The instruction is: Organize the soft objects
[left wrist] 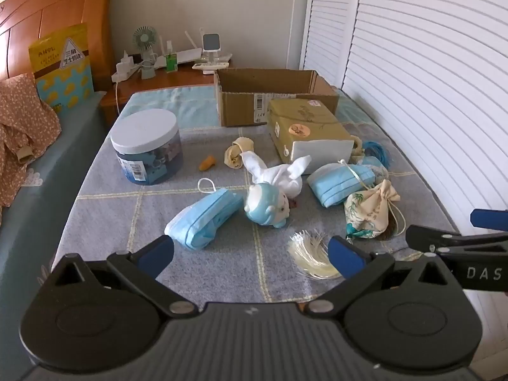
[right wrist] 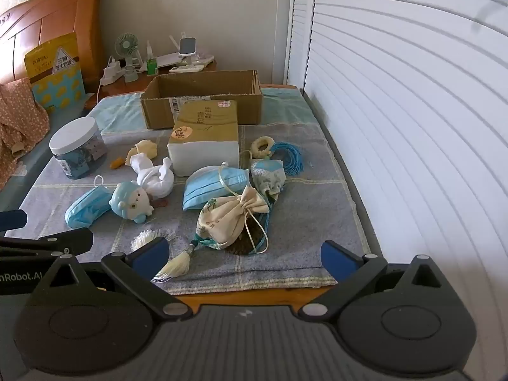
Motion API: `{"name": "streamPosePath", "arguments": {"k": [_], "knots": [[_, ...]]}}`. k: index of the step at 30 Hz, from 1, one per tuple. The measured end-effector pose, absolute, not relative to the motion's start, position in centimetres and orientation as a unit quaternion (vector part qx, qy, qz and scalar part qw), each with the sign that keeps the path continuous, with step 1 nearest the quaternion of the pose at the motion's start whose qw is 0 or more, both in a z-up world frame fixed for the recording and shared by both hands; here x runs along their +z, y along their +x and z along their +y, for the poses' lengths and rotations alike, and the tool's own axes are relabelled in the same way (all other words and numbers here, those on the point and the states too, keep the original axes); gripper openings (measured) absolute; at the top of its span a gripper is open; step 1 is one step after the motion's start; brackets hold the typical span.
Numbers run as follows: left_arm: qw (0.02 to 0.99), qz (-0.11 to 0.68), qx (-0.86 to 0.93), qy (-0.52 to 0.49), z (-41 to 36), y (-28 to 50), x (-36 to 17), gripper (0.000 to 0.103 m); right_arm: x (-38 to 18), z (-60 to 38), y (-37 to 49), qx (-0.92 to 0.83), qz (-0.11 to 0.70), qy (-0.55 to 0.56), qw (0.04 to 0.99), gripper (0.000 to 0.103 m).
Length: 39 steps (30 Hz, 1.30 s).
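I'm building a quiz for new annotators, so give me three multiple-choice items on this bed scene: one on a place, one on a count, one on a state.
1. Where does the cardboard box stand?
A. At the far end of the blanket, behind the olive package
B. On the nightstand
C. At the near edge, by the tassel

2. How many bundles of blue face masks lie on the blanket?
A. One
B. Two
C. Four

3. How is the plastic jar?
A. Tipped on its side
B. Upright, lid off
C. Upright, white lid on

Answers:
1 A: the olive package sits just in front of it.
2 B: one mask bundle lies left of the blue-headed doll, the other mask bundle to its right.
3 C: the white lid caps the standing jar.
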<state>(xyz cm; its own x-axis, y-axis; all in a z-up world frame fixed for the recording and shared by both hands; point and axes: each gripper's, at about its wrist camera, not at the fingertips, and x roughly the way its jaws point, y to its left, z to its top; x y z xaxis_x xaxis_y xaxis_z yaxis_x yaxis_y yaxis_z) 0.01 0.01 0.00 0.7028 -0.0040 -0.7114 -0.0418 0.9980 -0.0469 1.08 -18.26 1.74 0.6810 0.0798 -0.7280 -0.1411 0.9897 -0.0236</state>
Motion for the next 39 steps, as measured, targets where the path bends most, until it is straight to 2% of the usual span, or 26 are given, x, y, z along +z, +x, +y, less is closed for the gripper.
{"name": "streamPosePath", "arguments": {"k": [39], "knots": [[0.924, 0.38, 0.01, -0.03, -0.03, -0.03, 0.4, 0.102, 2.23, -18.55, 1.08, 0.054, 0.388, -0.04, 0.919, 0.103]]}}
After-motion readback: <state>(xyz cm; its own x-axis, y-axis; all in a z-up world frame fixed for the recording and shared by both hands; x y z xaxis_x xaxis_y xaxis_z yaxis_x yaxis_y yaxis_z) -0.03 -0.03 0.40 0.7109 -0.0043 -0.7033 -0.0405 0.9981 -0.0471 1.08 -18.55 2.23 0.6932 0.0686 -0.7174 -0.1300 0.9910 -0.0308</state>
